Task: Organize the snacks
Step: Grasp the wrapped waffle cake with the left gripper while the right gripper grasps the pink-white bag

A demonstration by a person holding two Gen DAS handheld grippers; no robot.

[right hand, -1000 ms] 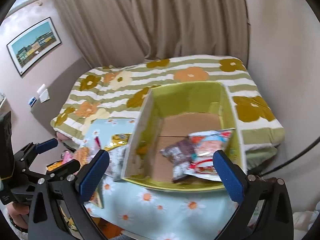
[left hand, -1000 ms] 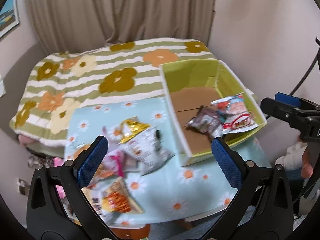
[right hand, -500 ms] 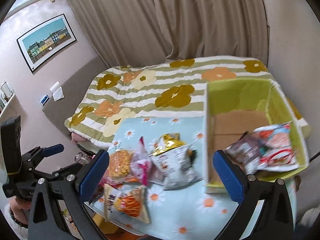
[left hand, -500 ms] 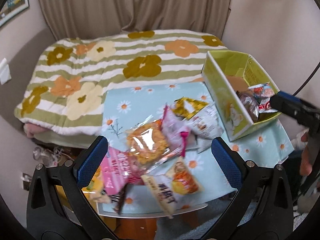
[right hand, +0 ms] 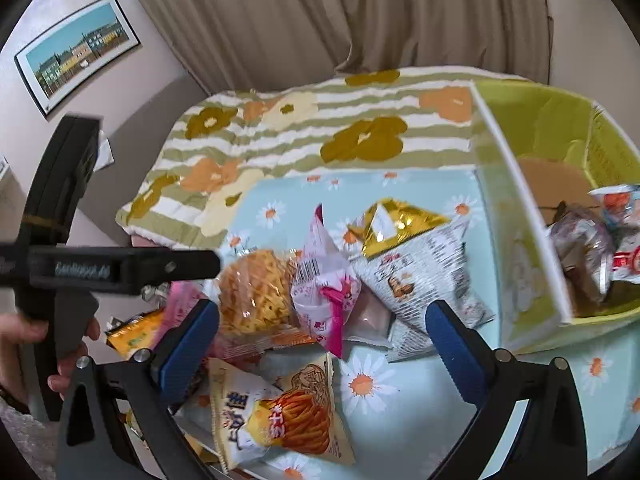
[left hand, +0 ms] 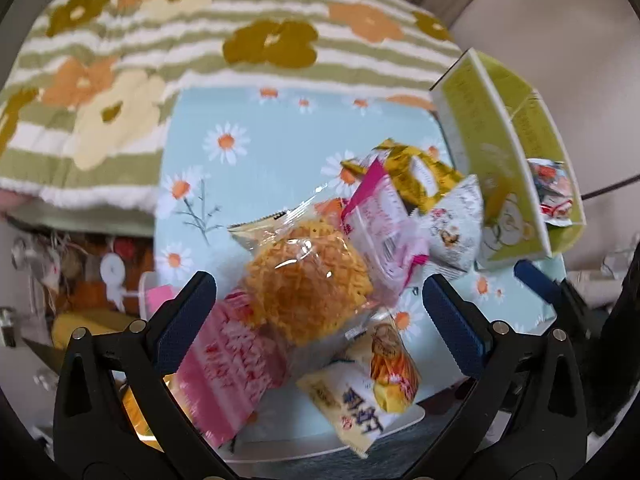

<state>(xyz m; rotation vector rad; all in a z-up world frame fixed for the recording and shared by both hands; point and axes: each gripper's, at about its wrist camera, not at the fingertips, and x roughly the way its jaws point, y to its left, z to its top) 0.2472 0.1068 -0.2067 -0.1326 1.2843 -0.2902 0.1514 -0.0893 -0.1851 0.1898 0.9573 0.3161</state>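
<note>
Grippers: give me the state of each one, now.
Left gripper: open, holding nothing, poised over the clear-wrapped noodle snack.
Right gripper: open, holding nothing, above the snack pile.

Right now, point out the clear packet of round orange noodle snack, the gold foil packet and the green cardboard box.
clear noodle packet [left hand: 308,280], left wrist view, noodle disc centre
gold foil packet [right hand: 394,222], right wrist view, foil middle
green cardboard box [right hand: 516,184], right wrist view, near wall rim
</note>
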